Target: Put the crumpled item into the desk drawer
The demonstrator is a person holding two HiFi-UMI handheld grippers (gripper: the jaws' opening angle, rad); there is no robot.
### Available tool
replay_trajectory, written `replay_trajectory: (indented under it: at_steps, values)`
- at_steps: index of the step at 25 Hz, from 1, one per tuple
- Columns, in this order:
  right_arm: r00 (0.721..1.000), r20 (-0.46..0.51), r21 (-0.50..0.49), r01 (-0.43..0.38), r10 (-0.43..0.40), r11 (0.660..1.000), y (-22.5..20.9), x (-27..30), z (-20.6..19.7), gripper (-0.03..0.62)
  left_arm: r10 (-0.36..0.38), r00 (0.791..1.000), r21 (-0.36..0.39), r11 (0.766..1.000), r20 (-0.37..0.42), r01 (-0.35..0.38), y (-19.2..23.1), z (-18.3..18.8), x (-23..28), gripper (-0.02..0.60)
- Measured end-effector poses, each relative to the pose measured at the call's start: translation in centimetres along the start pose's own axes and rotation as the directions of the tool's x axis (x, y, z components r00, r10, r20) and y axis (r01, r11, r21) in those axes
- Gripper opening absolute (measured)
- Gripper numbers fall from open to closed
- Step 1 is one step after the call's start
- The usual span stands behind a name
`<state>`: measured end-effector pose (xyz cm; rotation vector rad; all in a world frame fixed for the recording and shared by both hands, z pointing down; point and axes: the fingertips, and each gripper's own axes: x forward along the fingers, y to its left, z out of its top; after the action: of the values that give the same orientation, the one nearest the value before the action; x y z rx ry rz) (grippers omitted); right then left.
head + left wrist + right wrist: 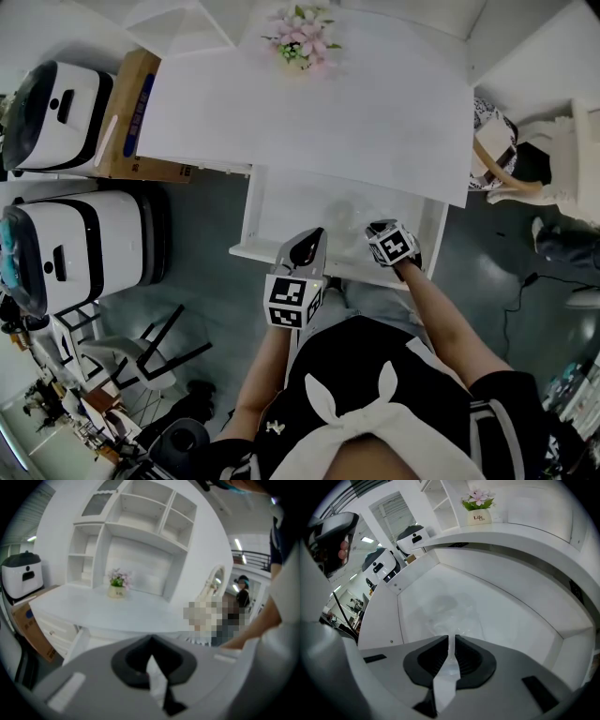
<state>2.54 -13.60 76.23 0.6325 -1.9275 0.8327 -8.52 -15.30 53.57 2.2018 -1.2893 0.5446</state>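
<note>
a white desk [309, 103] is seen ahead of both claws, backed by a white shelf unit [140, 522], with grey floor spread around it. two white machines [89, 239] and a cardboard box [141, 112] are set well to the left of the left claw [151, 643]. the desk's drawer [272, 202] is pulled open, and the right claw [451, 641] is held down inside it. a flower pot [302, 42] is placed on the desktop, far ahead of both claws. the left claw is shut with nothing held, above the drawer's front edge. the crumpled clear plastic [443, 607] is laid on the drawer floor just ahead of the right claw, whose jaws are closed to a narrow slit on its near edge.
</note>
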Motion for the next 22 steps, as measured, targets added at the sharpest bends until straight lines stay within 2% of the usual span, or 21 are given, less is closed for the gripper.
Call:
replay_trajectory:
  at_steps: [8,16,22]
  values:
    - [0.993,0.109,0.019,0.040,-0.042,0.999,0.0,-2.4,1.9,0.017,-0.026,1.000,0.022,0.999,0.007,0.026,-0.6,0.2,-0.3,0.005]
    - [0.967,0.233,0.072,0.092,-0.106,0.993,0.4,-6.4,4.0,0.015,-0.046,0.999,0.051,0.998,0.028,0.045,-1.0,0.7,-1.3,0.005]
    - [0.949,0.295,0.108,0.082,-0.111,0.991,1.4,-9.2,4.5,0.014,-0.069,0.996,0.071,0.995,0.050,0.065,-1.8,1.2,-2.2,0.005]
